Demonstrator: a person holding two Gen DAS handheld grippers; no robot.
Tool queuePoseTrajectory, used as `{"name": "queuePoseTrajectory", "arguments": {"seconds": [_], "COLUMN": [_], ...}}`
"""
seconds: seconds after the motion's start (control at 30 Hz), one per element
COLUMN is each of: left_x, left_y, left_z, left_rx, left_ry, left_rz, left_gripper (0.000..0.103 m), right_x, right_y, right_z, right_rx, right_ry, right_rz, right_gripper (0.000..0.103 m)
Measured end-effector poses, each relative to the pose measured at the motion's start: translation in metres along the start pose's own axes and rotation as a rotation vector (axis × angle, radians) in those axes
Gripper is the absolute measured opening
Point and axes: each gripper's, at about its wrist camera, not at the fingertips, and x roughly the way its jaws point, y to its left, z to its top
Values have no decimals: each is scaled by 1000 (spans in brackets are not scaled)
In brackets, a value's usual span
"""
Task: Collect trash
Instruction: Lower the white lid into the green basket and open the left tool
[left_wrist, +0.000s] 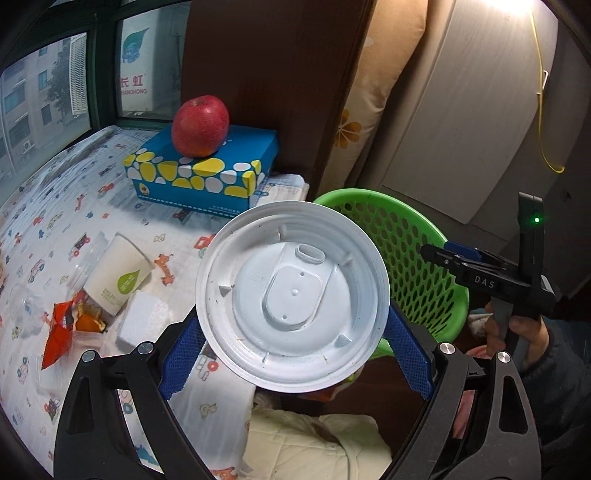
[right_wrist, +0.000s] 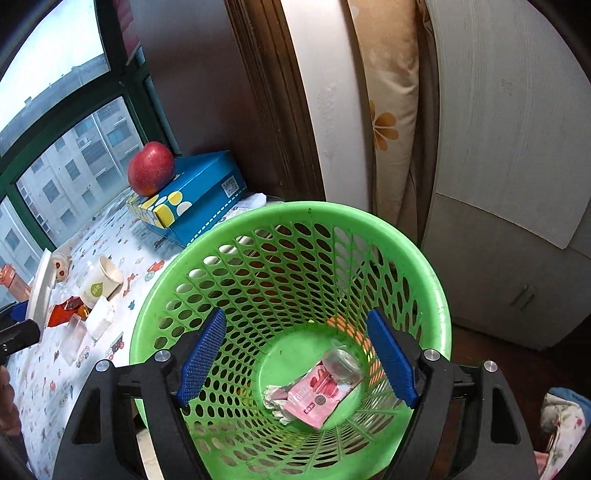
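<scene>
Black linkage arms with silver screws, blue textured fingers (right_wrist: 203, 354), green indicator light, "DAS" lettering, dark sleeve (left_wrist: 557, 354)

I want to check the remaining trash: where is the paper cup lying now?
In the left wrist view the paper cup lies tipped on the patterned cloth at the left, between the blue tissue box and the white foam block.

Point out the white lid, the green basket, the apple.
white lid (left_wrist: 291, 295), left wrist view, centre of underside
green basket (right_wrist: 295, 210), right wrist view, far rim
apple (left_wrist: 200, 125), left wrist view, middle of skin
</scene>
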Motion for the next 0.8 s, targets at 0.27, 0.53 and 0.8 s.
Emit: {"name": "queuePoseTrajectory", "arguments": {"seconds": [0.27, 0.53, 0.8], "left_x": [35, 72, 93], "left_y": [-37, -66, -82], "left_z": [12, 12, 7], "left_rx": [40, 56, 48], "left_ry": [56, 133, 171], "left_rz": [-50, -80, -128], "left_gripper": [89, 89, 95], "right_x": [-24, -34, -37], "right_y": [-17, -32, -46], "right_z": [1, -3, -7], "right_rx": [36, 77, 104], "right_ry": [-46, -63, -65], "right_rz": [10, 18, 9], "right_gripper": [76, 77, 77]}}
